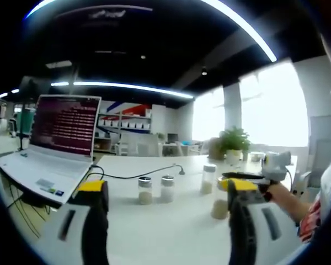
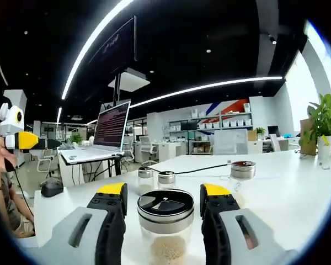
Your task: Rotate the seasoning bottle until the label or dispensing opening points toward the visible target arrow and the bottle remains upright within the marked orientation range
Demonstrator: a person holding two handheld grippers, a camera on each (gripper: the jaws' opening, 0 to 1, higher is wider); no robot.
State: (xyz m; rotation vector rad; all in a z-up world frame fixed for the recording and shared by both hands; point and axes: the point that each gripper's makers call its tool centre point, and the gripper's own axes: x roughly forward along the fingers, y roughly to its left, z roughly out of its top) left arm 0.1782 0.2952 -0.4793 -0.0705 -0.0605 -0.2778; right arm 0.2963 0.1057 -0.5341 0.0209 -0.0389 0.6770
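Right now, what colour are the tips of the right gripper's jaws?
Yellow tips on dark jaws of the right gripper, flanking the seasoning bottle. Shows best in the right gripper view.

I see a white counter [image 1: 171, 221] in an open office: dark ceiling [image 2: 209, 33] with long light strips [image 1: 127, 85], bright windows [image 1: 270, 105], shelves [image 2: 220, 124] along the far wall.
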